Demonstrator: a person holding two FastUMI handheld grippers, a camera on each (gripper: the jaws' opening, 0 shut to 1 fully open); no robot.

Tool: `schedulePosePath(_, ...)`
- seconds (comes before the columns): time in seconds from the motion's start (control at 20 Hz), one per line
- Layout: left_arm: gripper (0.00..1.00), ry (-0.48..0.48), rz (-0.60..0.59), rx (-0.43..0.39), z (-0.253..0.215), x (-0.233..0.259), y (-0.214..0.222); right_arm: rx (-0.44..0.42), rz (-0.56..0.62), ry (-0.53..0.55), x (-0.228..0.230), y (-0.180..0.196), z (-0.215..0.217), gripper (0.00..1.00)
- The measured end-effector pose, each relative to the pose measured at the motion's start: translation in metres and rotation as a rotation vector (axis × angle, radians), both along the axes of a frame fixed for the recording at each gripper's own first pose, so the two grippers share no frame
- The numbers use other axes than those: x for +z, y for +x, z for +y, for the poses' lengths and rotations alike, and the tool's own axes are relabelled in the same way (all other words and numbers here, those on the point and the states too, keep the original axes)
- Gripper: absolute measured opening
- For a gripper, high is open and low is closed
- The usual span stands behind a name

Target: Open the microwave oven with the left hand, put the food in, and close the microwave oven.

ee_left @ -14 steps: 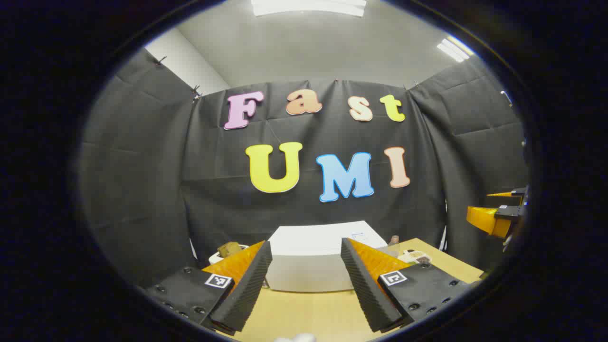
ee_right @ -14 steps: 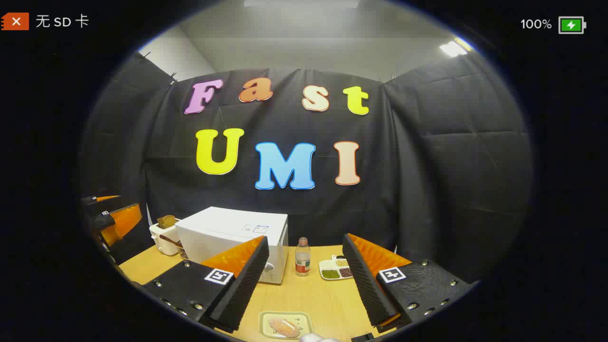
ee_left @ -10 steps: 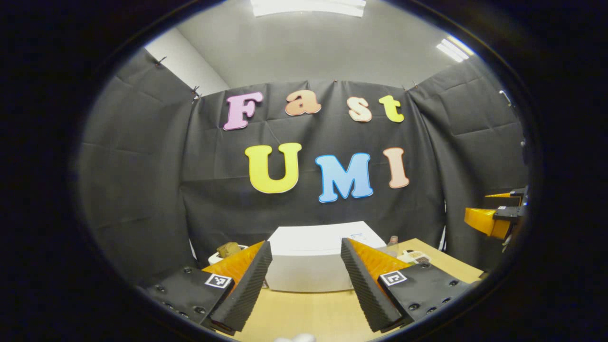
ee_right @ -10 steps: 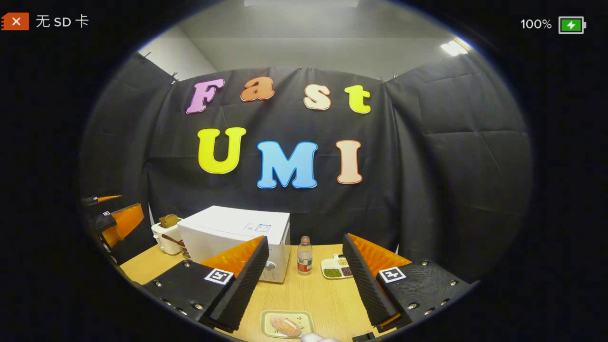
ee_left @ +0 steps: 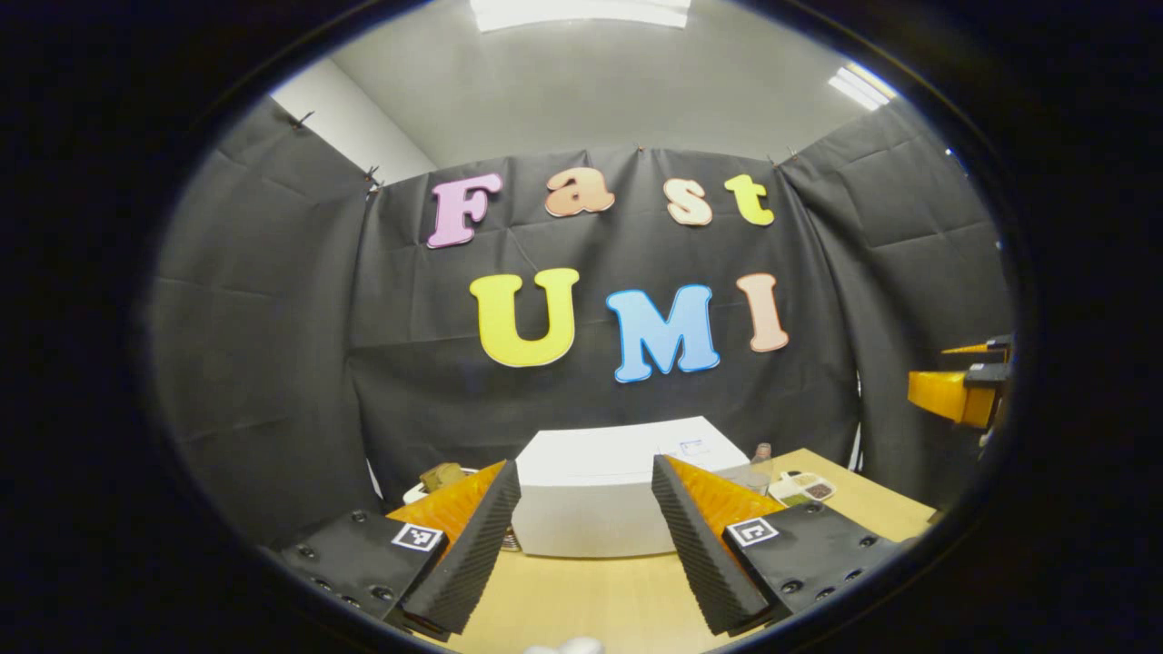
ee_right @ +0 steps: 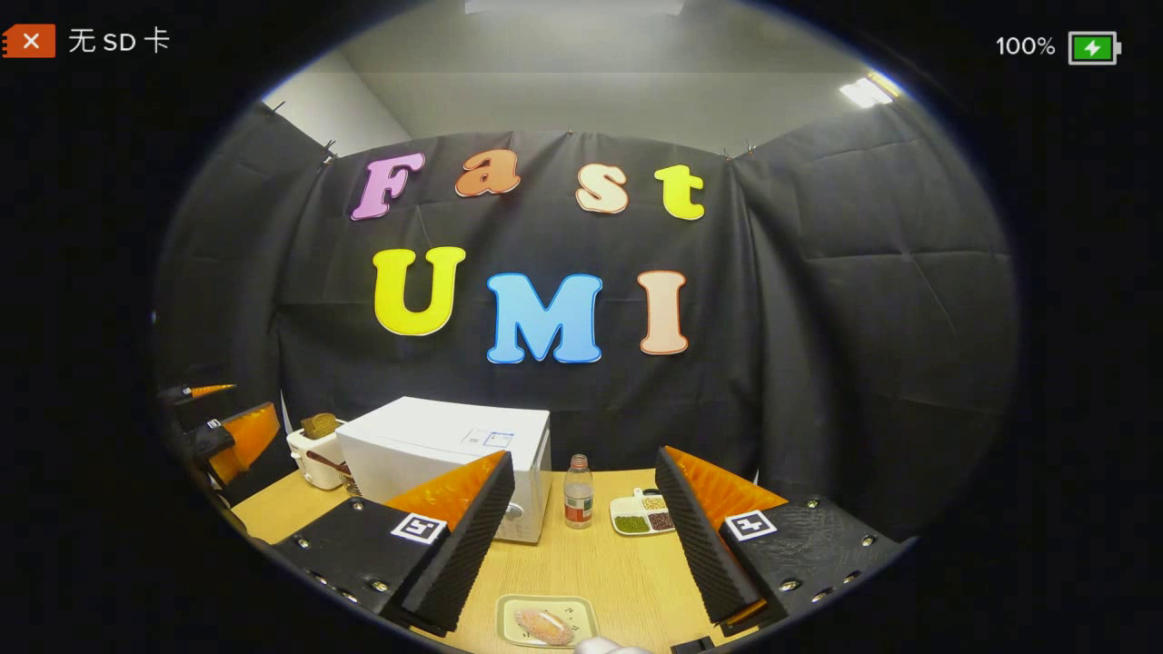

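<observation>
— Ahead of the left gripper [ee_left: 586, 536], in the left gripper view?
— Its fingers spread apart, holding nothing; the white microwave oven [ee_left: 609, 495] sits between them on the wooden table [ee_left: 581, 599], door shut.
— And the right gripper view?
— The right gripper [ee_right: 586, 536] gapes empty too; the food [ee_right: 543, 623] lies on a small tray [ee_right: 577, 609] just below, microwave far left.

No readable text on my end. Left hand-held gripper [ee_left: 583, 465]: a square black-and-white marker tag [ee_left: 417, 536] on each finger, pattern only, no characters. Right hand-held gripper [ee_right: 583, 456]: same kind of tags [ee_right: 750, 524]. The microwave oven [ee_right: 436, 454] has a sticker [ee_right: 486, 439] on its top with blue print, too small for me to read. The bottle [ee_right: 578, 495] on the tabletop [ee_right: 618, 563] carries a reddish label, also illegible.
</observation>
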State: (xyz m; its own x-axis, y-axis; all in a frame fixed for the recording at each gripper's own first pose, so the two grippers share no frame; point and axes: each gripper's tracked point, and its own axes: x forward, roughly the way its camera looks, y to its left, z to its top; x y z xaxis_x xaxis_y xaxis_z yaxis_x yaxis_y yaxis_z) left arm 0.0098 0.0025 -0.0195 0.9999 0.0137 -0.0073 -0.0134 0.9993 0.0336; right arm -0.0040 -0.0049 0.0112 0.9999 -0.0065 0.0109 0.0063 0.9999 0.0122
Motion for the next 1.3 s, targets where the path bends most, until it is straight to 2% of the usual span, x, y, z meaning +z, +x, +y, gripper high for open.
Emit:
schedulePosePath(0.1,1.00,-0.013,0.019,-0.021,-0.008,-0.015,0.006,0.003,-0.006,-0.005,0.006,-0.002,-0.001,0.95)
schedulePosePath(0.15,0.95,-0.017,0.028,-0.029,-0.017,-0.025,0.012,0.006,-0.009,-0.006,0.011,-0.003,-0.002,0.95)
schedulePosePath(0.2,0.94,-0.015,0.036,-0.034,-0.023,-0.036,0.017,0.008,-0.009,0.002,0.014,-0.005,-0.004,0.95)
schedulePosePath(0.35,1.00,-0.008,0.051,-0.051,-0.047,-0.072,0.034,0.012,0.008,0.047,0.022,-0.008,-0.008,0.96)
schedulePosePath(0.5,0.94,-0.026,0.087,-0.085,-0.083,-0.115,0.060,0.020,0.017,0.042,0.027,-0.011,-0.015,0.95)
schedulePosePath(0.55,0.94,-0.038,0.091,-0.096,-0.097,-0.130,0.071,0.011,0.021,0.036,0.028,-0.013,-0.020,0.95)
schedulePosePath(0.6,1.00,-0.047,0.103,-0.107,-0.111,-0.145,0.083,-0.002,0.033,0.028,0.026,-0.013,-0.026,0.95)
schedulePosePath(0.65,0.94,-0.051,0.107,-0.119,-0.126,-0.161,0.095,-0.016,0.046,0.020,0.024,-0.014,-0.032,0.95)
schedulePosePath(0.7,1.00,-0.046,0.113,-0.125,-0.138,-0.174,0.108,-0.033,0.056,0.013,0.024,-0.016,-0.037,0.95)
schedulePosePath(0.75,0.95,-0.039,0.119,-0.135,-0.150,-0.188,0.123,-0.047,0.063,0.009,0.024,-0.018,-0.042,0.95)
schedulePosePath(0.85,0.95,-0.033,0.136,-0.131,-0.166,-0.216,0.154,-0.077,0.084,-0.005,0.021,-0.022,-0.052,0.95)
schedulePosePath(0.9,1.00,-0.037,0.160,-0.126,-0.170,-0.230,0.168,-0.091,0.096,-0.016,0.017,-0.025,-0.057,0.95)
schedulePosePath(0.95,1.00,-0.038,0.171,-0.123,-0.176,-0.241,0.182,-0.103,0.108,-0.027,0.014,-0.027,-0.062,0.95)
schedulePosePath(1.15,0.95,-0.019,0.157,-0.101,-0.184,-0.259,0.226,-0.146,0.156,-0.045,-0.001,-0.035,-0.079,0.95)
schedulePosePath(1.2,0.98,-0.017,0.166,-0.102,-0.188,-0.264,0.234,-0.151,0.170,-0.044,-0.007,-0.036,-0.081,0.95)
schedulePosePath(1.3,0.96,-0.021,0.176,-0.114,-0.195,-0.270,0.244,-0.163,0.193,-0.047,-0.016,-0.036,-0.086,0.95)
